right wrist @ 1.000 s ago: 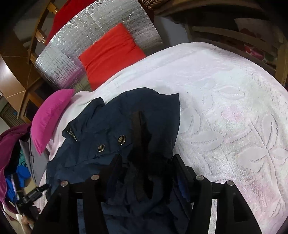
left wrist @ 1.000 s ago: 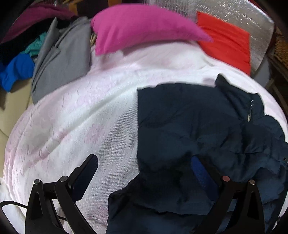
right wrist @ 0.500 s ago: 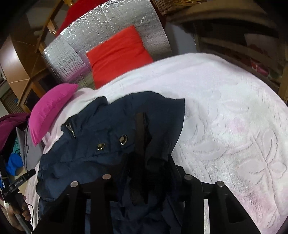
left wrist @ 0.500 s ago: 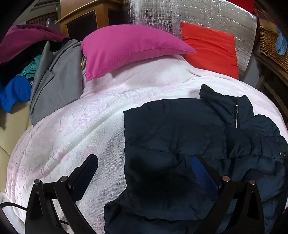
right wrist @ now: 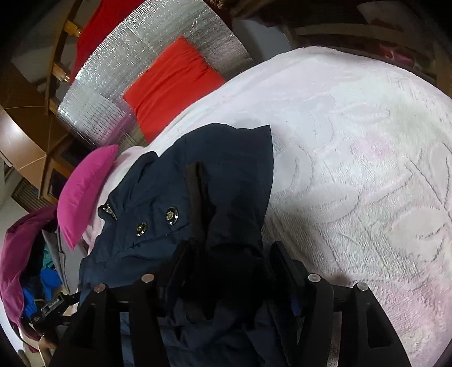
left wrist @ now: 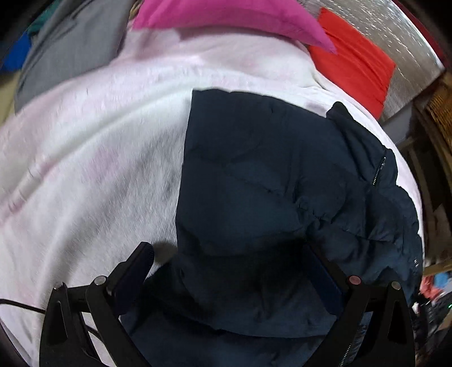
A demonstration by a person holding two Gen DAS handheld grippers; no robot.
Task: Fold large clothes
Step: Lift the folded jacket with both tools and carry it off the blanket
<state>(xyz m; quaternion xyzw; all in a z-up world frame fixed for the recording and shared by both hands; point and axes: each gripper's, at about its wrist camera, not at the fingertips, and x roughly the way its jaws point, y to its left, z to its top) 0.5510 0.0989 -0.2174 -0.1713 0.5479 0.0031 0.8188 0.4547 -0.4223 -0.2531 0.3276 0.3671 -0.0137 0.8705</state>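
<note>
A navy padded jacket [left wrist: 254, 183] lies rumpled on a white-and-pink blanket [left wrist: 99, 169]. My left gripper [left wrist: 228, 268] hangs over its near edge, open wide. One of its fingers [left wrist: 138, 265] is over the blanket, the other over the jacket. In the right wrist view the jacket [right wrist: 220, 169] shows two snap buttons and a black strap. My right gripper [right wrist: 231, 259] straddles a raised dark fold of the jacket. Its jaws are opening, and the fold stands loose between them.
A pink pillow [left wrist: 226, 14] and a red cushion [left wrist: 353, 65] lie at the far side before a silver foil panel [right wrist: 141, 56]. A grey garment [left wrist: 70, 42] and a pile of coloured clothes [right wrist: 17, 268] sit at the left. Bare blanket [right wrist: 353, 169] stretches to the right of the jacket.
Both grippers have sunk toward the jacket, and the left one now tips more steeply down. The right jaws narrowed on the dark fold half a second ago and have widened again.
</note>
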